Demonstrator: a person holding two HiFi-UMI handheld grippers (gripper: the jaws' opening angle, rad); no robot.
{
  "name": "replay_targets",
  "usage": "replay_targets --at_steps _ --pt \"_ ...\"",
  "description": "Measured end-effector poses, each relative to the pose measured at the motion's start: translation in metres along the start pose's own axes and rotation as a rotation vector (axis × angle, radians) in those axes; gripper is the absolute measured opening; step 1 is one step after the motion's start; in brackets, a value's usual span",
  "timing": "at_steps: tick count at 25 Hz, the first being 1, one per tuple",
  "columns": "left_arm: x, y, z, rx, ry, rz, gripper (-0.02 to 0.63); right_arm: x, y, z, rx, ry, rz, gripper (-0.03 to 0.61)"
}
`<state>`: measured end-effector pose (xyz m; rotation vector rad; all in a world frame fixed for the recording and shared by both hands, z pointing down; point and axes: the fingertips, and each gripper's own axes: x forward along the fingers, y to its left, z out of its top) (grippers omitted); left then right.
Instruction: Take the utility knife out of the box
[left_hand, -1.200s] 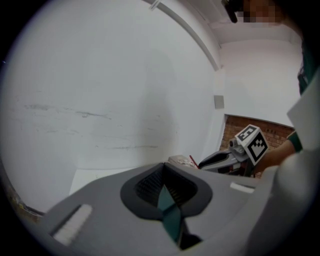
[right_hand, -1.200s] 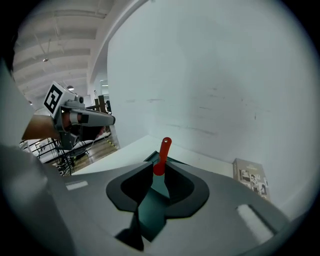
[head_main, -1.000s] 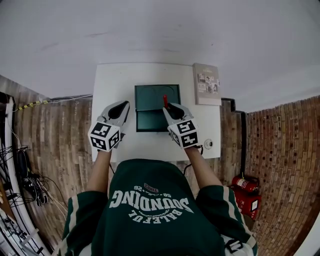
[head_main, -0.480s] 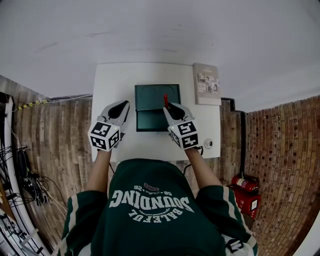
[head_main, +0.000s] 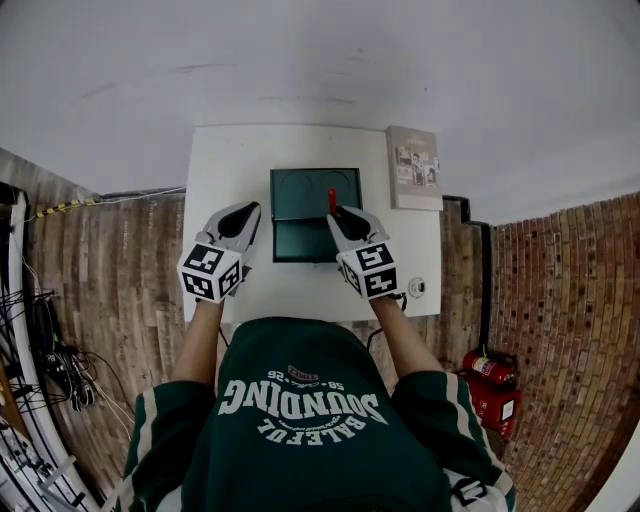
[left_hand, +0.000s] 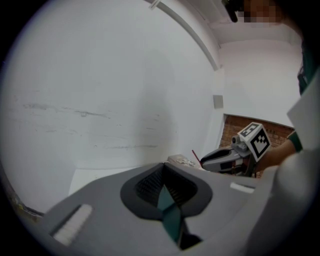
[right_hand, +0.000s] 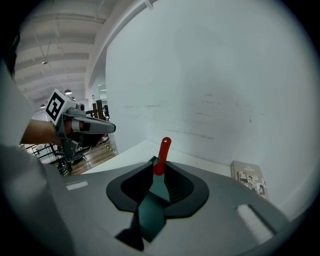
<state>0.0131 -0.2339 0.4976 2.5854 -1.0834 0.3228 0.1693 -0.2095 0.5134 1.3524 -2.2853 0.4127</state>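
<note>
– So, where is the utility knife (head_main: 331, 200) right now?
– Between the right tongs (head_main: 336, 213). They are closed on it, and its red end stands up past their tips.
– And the box (head_main: 300, 190)?
– It is dark green and lies opened in the middle of the white tabletop (head_main: 230, 165), one half beyond the other. From the head view the knife shows over the right part of the far half. I cannot tell whether its hidden end touches the box.
– What about the left tongs (head_main: 246, 209)?
– Clenched, tips together, with nothing between them. They hang just beside the box's left edge and point forward and slightly down, about level with the right pair. A strip of the box's green shows through the slot behind their tips.
– Do the two pairs touch?
– No, they are apart, with part of the box between them. Each carries its cube with square markers at the near end, close to the person's hands.
– Anything else on the tabletop?
– A pale booklet (head_main: 413, 168) with small pictures on its cover lies flat at the far right corner, apart from the box. A small round thing (head_main: 416, 288) sits near the right front edge, too small to say what it is.
– And around the tabletop?
– A wooden floor (head_main: 120, 260) on the left. On the right, a red fire extinguisher (head_main: 488, 368) stands well apart from the tabletop.
</note>
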Motion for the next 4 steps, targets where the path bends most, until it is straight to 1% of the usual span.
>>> replay_targets --at_steps 4 --pt "0.0012 0.0001 -0.0015 -0.004 0.002 -0.001 0.052 0.0012 -0.0004 -0.0025 0.004 0.003 -0.001 0.072"
